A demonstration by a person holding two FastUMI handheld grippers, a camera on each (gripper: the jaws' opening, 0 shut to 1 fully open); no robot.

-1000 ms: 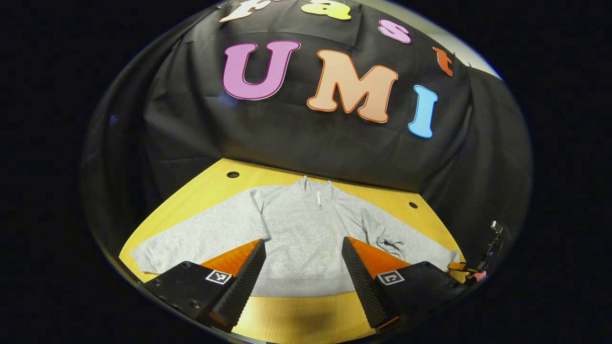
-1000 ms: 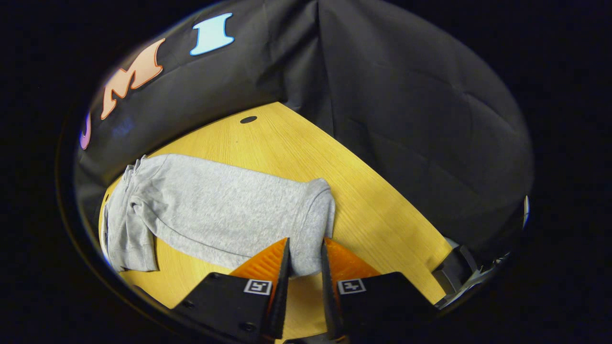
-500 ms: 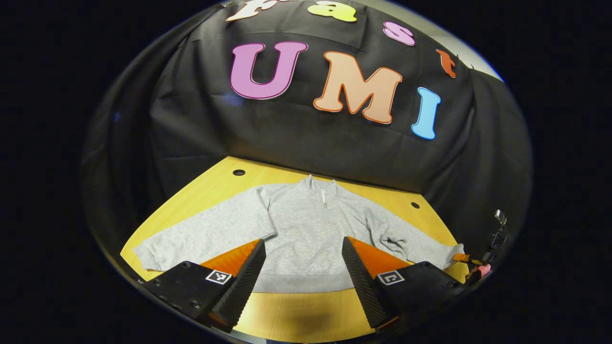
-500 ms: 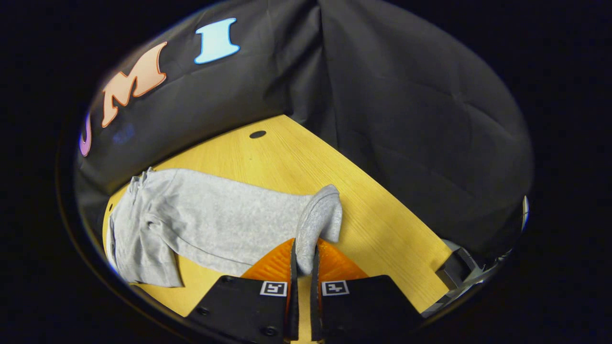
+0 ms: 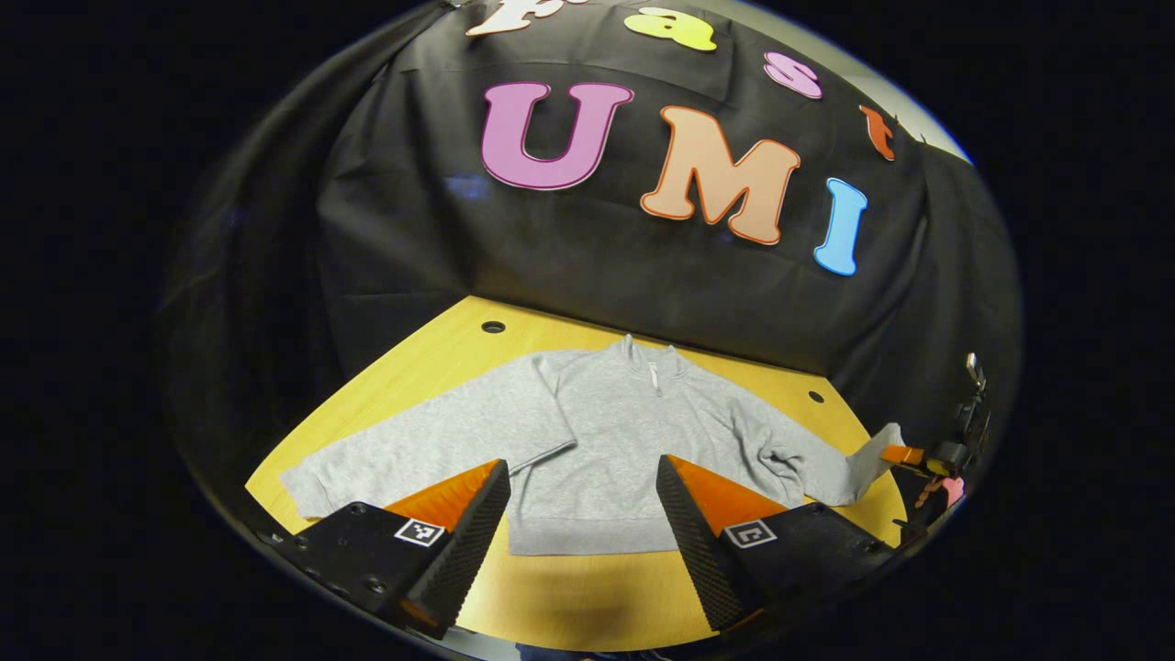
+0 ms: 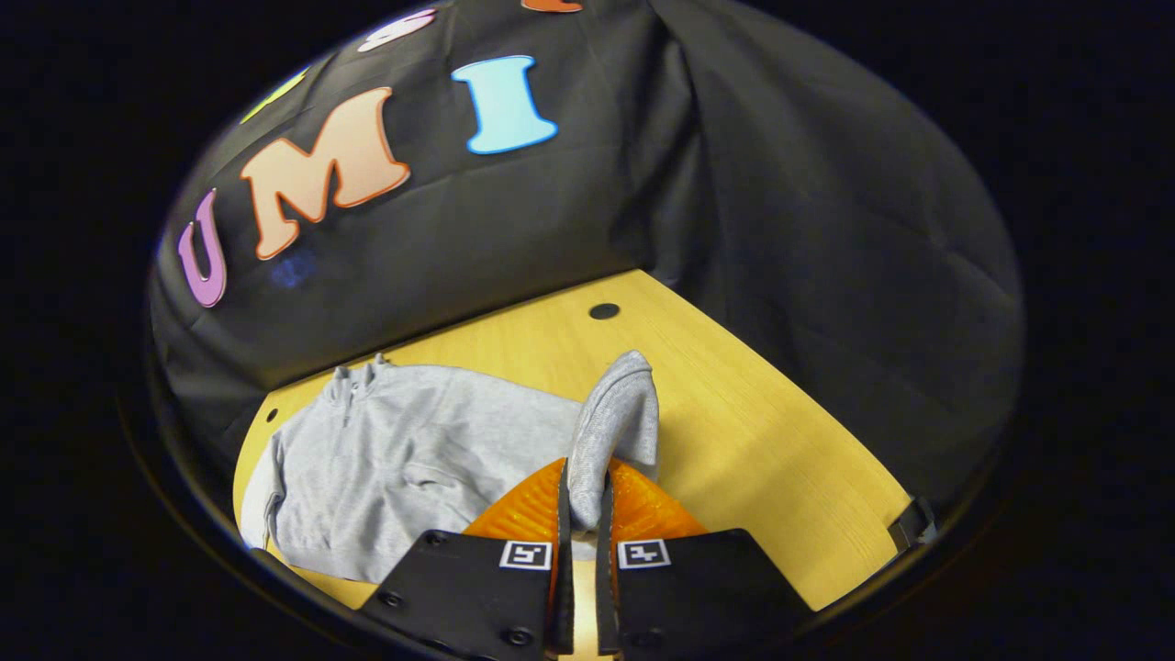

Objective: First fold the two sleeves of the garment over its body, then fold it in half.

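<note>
One wooden table (image 5: 587, 597); right hand-held gripper (image 6: 583, 514) clenched on sleeve (image 6: 610, 431), left (image 5: 583, 505) released

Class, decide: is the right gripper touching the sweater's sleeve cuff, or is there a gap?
Touching. In the right gripper view, the right gripper has both fingers pressed on the gray sleeve cuff, which bunches up between them.

Sweatshirt (image 5: 606, 450): plain heather grey, with a pale zip at the collar. Table (image 5: 569, 597): yellow-tan wood grain, with dark round holes (image 5: 493, 327). Booth wall (image 6: 826, 229): black cloth. Gripper markers (image 6: 525, 554): black-and-white square pattern.
</note>
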